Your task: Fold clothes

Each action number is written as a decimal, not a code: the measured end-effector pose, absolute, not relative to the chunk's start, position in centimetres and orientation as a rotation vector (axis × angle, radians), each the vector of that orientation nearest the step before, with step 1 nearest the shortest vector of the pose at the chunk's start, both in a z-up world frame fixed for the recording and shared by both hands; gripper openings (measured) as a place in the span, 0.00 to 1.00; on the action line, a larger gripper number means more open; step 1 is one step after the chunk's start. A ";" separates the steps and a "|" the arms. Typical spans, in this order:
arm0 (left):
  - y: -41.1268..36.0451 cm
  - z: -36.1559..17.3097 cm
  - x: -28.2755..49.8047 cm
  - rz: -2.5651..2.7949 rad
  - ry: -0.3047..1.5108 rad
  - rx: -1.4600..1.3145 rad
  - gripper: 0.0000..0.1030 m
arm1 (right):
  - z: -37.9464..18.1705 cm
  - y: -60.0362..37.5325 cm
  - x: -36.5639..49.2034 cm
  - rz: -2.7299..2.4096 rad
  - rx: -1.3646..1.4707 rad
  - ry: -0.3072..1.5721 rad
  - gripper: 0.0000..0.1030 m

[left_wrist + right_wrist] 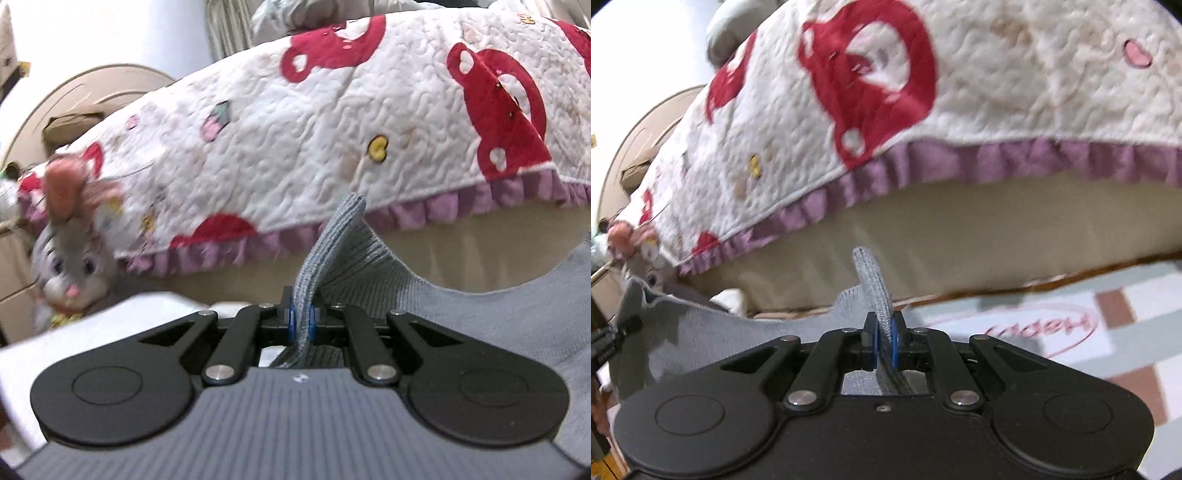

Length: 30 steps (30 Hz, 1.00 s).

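Both grippers (302, 320) (884, 338) pinch grey knit (480, 314) edges, apparently lifted.

- We see a bed with a beige mattress side (960, 251) filling the background of both wrist views.
- On it lies a white quilted bedspread (295, 122) printed with red bear shapes and edged by a purple ruffle, which hangs over the mattress edge.
- At the bed's left end, a grey plush rabbit with pink-lined ears (70, 258) rests against the ruffle; it is blurred.
- In the right wrist view we see a pale green and white floor mat (1108, 295) with brown squares and a red oval logo beside the bed.
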<state>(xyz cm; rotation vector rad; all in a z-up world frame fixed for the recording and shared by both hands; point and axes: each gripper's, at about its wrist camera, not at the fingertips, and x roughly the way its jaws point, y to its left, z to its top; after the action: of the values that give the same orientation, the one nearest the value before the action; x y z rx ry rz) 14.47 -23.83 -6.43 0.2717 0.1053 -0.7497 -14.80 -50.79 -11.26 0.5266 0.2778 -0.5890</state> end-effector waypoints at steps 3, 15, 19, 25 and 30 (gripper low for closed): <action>-26.9 -6.2 16.7 -0.769 0.118 0.243 0.06 | -11.0 -52.7 -15.4 -0.637 0.519 0.272 0.08; -33.4 -14.3 23.5 -0.668 0.382 0.204 0.06 | -12.3 -57.6 -9.9 -0.662 0.404 0.431 0.08; -33.5 -15.8 25.2 -0.655 0.471 0.166 0.12 | -13.6 -58.0 -6.5 -0.684 0.207 0.652 0.07; -31.9 -15.7 24.0 -0.612 0.519 0.269 0.34 | -18.5 -58.7 -4.6 -0.741 0.221 0.921 0.09; -26.6 -15.3 22.5 -0.691 0.633 0.264 0.44 | -19.0 -58.8 -4.4 -0.710 0.207 0.964 0.11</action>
<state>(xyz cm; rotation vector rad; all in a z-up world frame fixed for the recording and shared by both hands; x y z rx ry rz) 22.52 -26.63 -15.28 0.2641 0.6334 -0.6909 -4.42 -58.83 -19.02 0.2073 0.9641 -0.7103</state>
